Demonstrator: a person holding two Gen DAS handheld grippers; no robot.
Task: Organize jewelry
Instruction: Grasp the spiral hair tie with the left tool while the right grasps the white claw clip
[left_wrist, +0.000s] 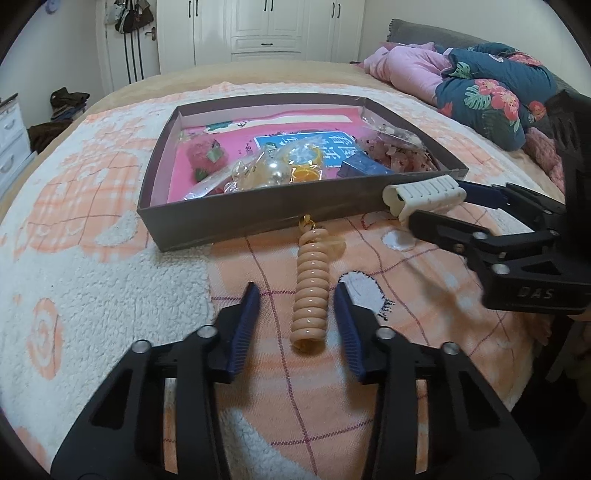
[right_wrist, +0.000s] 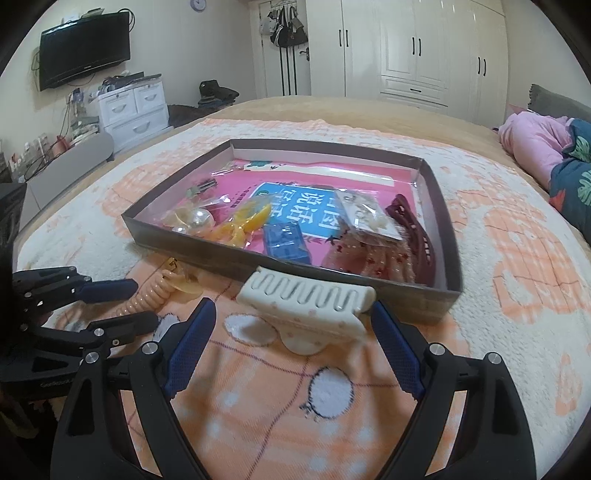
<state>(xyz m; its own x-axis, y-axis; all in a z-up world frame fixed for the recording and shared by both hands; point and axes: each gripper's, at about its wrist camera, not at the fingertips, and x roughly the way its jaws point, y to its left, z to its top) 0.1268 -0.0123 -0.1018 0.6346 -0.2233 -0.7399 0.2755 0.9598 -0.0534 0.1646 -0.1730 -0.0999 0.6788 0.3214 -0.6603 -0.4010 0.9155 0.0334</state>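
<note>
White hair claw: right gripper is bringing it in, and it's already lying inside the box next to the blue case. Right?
Not quite. The white hair claw is between the fingers of the right gripper, but it is still outside the box, at its near wall over the blanket. The right wrist view shows this. The blue case is inside the box.

This is a bedroom in a home. A wide bed (right_wrist: 480, 236) with a fleecy peach blanket (left_wrist: 92, 280) fills it, a rumpled floral quilt (left_wrist: 491, 96) at its head, white wardrobes (right_wrist: 413, 48) behind, and a television (right_wrist: 85, 48) on the wall.
</note>
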